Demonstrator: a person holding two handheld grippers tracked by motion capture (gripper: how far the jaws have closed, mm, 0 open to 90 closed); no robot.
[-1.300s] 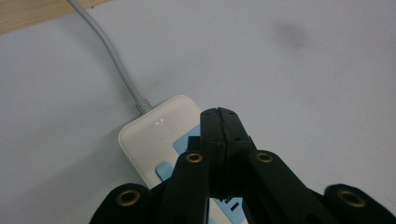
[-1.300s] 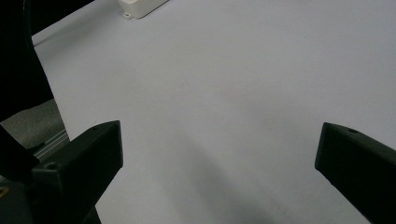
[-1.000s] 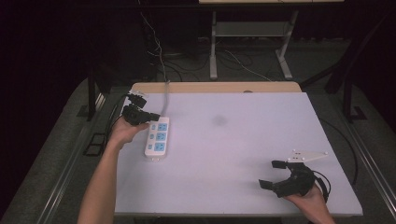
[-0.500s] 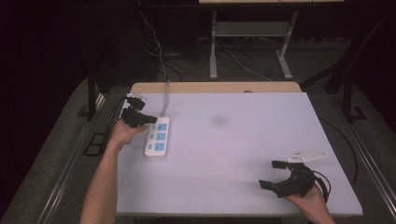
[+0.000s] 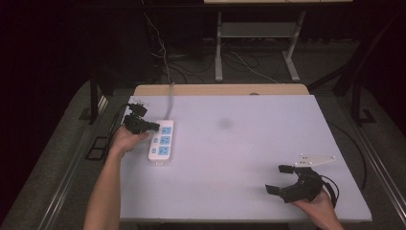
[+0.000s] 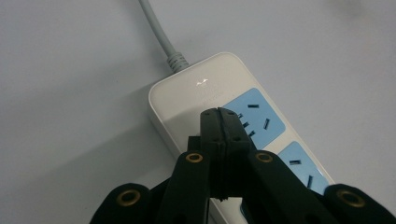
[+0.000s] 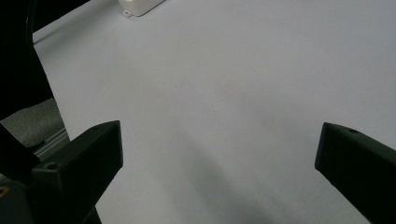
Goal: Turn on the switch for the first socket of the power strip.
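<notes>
From the high view we see the white plastic power strip with three blue socket panels (image 5: 162, 141) lying flat near the left edge of the pale grey table (image 5: 239, 158). Its long axis runs away from us, tilted slightly right, and its grey cord (image 5: 170, 98) leaves the far end. The left gripper (image 5: 154, 126) sits at the strip's far end, jaws pressed together. The right gripper (image 5: 279, 179) rests well apart at the near right, jaws spread wide, nothing between them.

In the left gripper view we find the closed tips (image 6: 219, 119) over the first blue socket; the embossed mark on the strip's casing is too faint to read.

In the right gripper view the wide jaws frame bare table, the strip's end (image 7: 139, 5) far off.
</notes>
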